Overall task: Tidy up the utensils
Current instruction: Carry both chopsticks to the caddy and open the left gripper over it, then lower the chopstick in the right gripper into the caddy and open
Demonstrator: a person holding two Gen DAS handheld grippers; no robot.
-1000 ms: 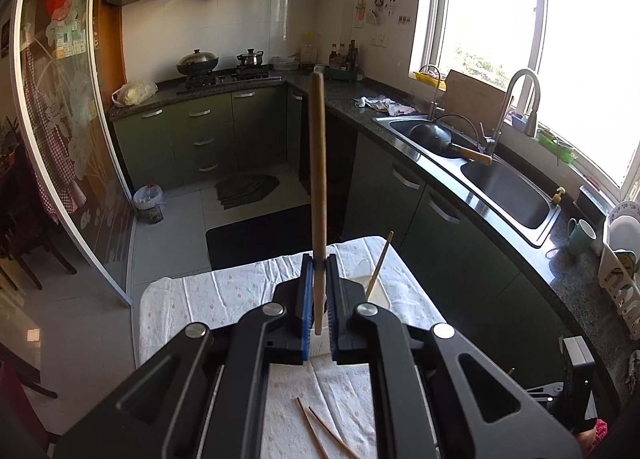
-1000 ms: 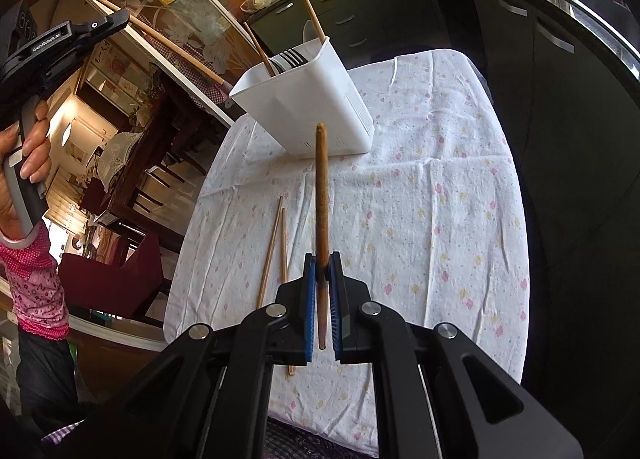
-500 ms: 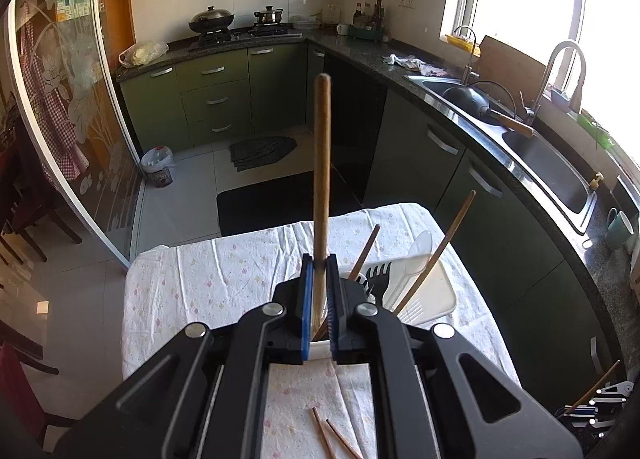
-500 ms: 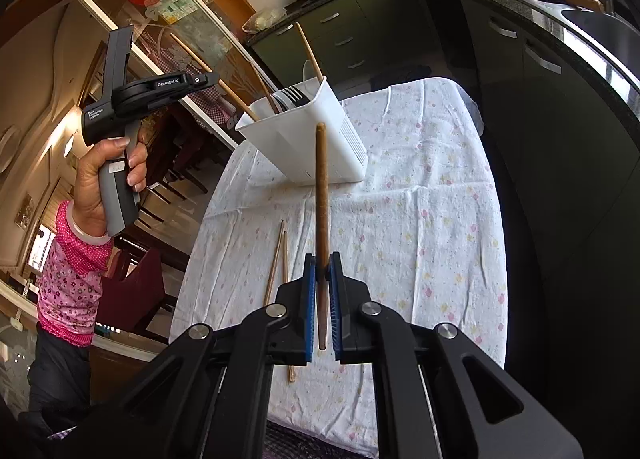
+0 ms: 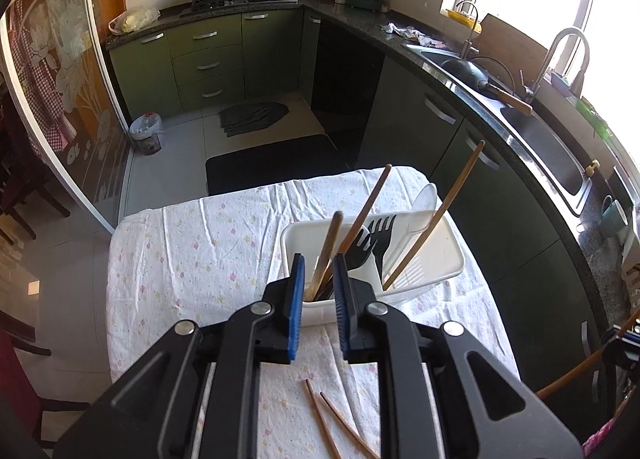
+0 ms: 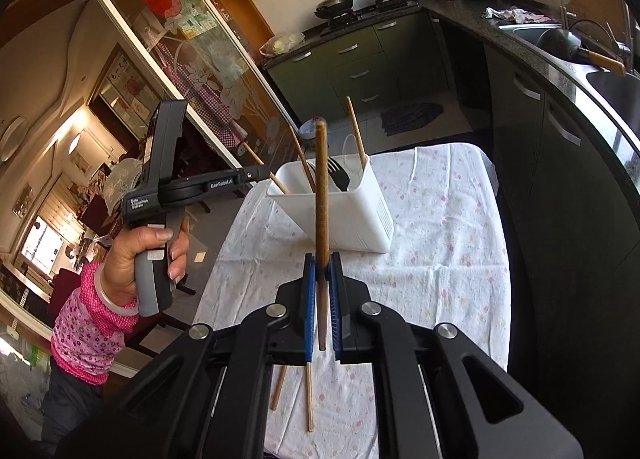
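**Chopstick in the holder, another still gripped**

Green kitchen cabinets fill the top of both frames, above a table under a flowered white cloth. In the left wrist view the holder, a white bin, sits at frame centre just beyond the left gripper, whose jaws stand apart with nothing between the pads. A chopstick leans inside the bin, beside a black fork and two more sticks. Two loose sticks lie on the cloth at the bottom of the frame.

In the right wrist view the right gripper is clamped on an upright stick at frame centre, in front of the bin. At centre left a hand holds the other gripper's handle.
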